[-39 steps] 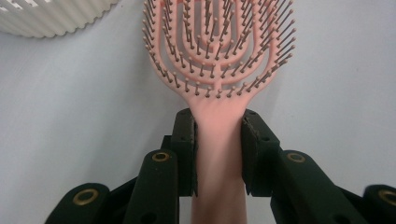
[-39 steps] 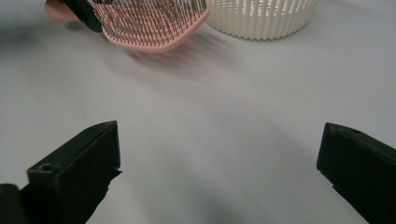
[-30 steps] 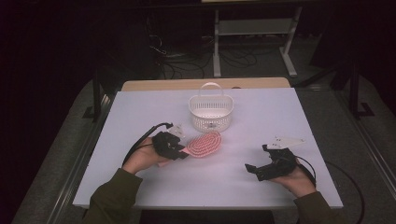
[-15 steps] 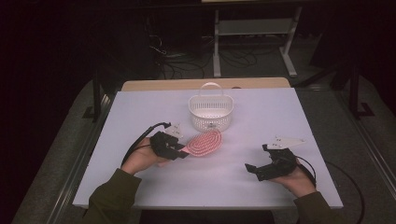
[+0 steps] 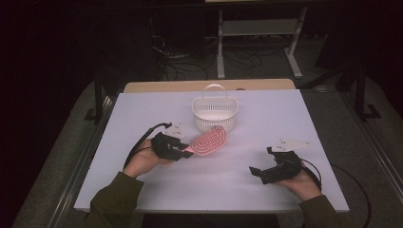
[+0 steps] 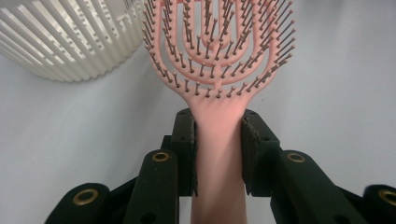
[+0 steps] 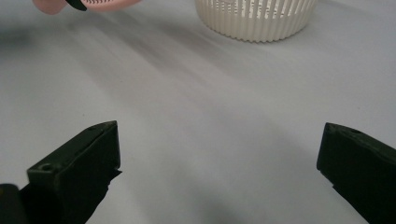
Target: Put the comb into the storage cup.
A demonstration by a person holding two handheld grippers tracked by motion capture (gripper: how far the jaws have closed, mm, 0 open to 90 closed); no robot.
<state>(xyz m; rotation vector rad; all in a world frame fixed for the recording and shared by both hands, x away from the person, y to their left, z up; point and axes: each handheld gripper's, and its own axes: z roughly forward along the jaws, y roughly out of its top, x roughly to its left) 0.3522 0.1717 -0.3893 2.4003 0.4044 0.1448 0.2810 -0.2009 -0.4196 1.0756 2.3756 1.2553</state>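
A pink hairbrush (image 5: 208, 141) with dark bristles is held off the table, its head pointing toward the white slatted basket (image 5: 214, 114). My left gripper (image 5: 183, 152) is shut on the brush's handle; in the left gripper view both pads clamp the handle (image 6: 218, 140) just below the head, with the basket's wall (image 6: 70, 42) at the upper left. My right gripper (image 5: 257, 172) rests low at the table's right front, jaws wide apart with nothing between them (image 7: 219, 163). Its view shows the basket (image 7: 256, 18) ahead and the brush's edge (image 7: 88, 3) at top left.
The white table (image 5: 142, 109) has a wooden strip (image 5: 209, 85) along its far edge. Beyond it stand a metal shelf frame (image 5: 256, 33) and floor cables (image 5: 176, 57). Each gripper trails a black cable over the table.
The left gripper has carried the brush a little up and right, so its head now lies nearer the basket. The right gripper has stayed put.
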